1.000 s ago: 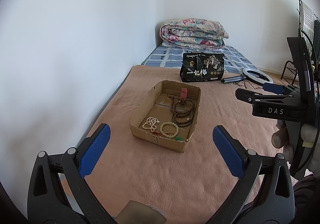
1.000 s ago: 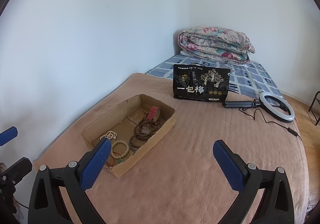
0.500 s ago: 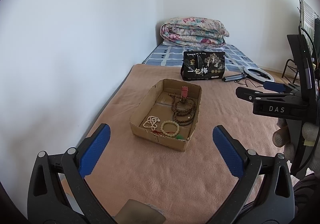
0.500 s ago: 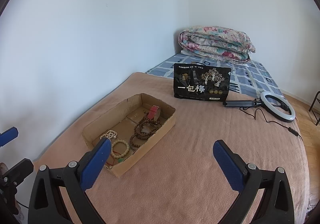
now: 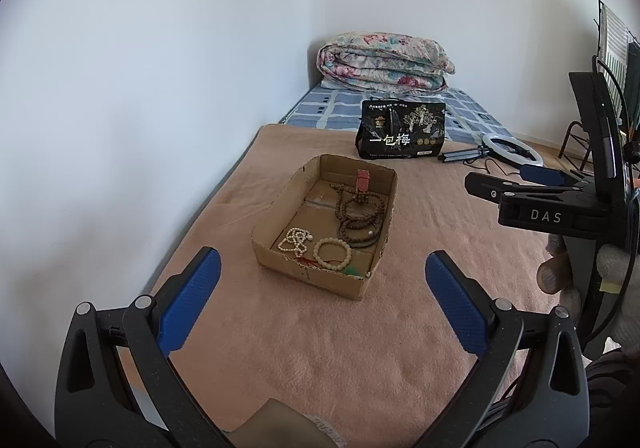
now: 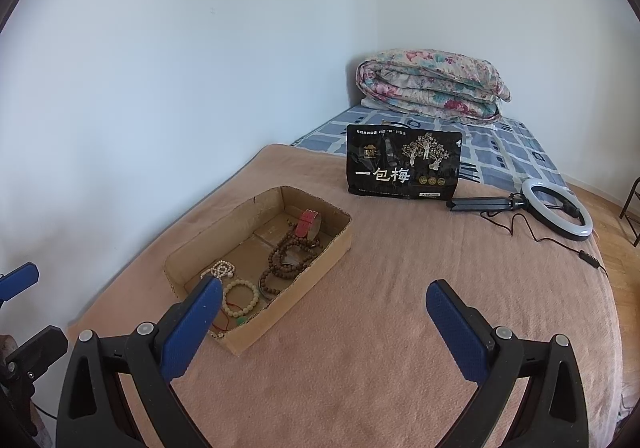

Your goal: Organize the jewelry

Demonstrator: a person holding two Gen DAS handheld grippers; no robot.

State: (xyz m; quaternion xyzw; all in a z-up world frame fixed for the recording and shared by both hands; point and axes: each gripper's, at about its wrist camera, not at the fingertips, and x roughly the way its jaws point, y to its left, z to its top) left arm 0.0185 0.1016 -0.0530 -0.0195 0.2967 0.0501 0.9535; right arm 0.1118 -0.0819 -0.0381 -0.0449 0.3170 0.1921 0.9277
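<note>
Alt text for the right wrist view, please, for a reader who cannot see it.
An open cardboard box of jewelry sits on a peach blanket: a cream bead bracelet, a brown bead strand and a red watch. The open, empty right gripper hovers in front. Behind stand a black printed bag and a ring light.

The right gripper [image 6: 324,314] hovers with its jaws spread wide over a pink blanket [image 6: 392,328]. Its left finger overlaps the near edge of a cardboard box [image 6: 316,260] holding a cream bracelet [image 6: 241,298], brown beads [image 6: 290,260] and a red watch [image 6: 307,223]. Behind stand a black bag [image 6: 404,163] and a ring light [image 6: 558,213].
</note>
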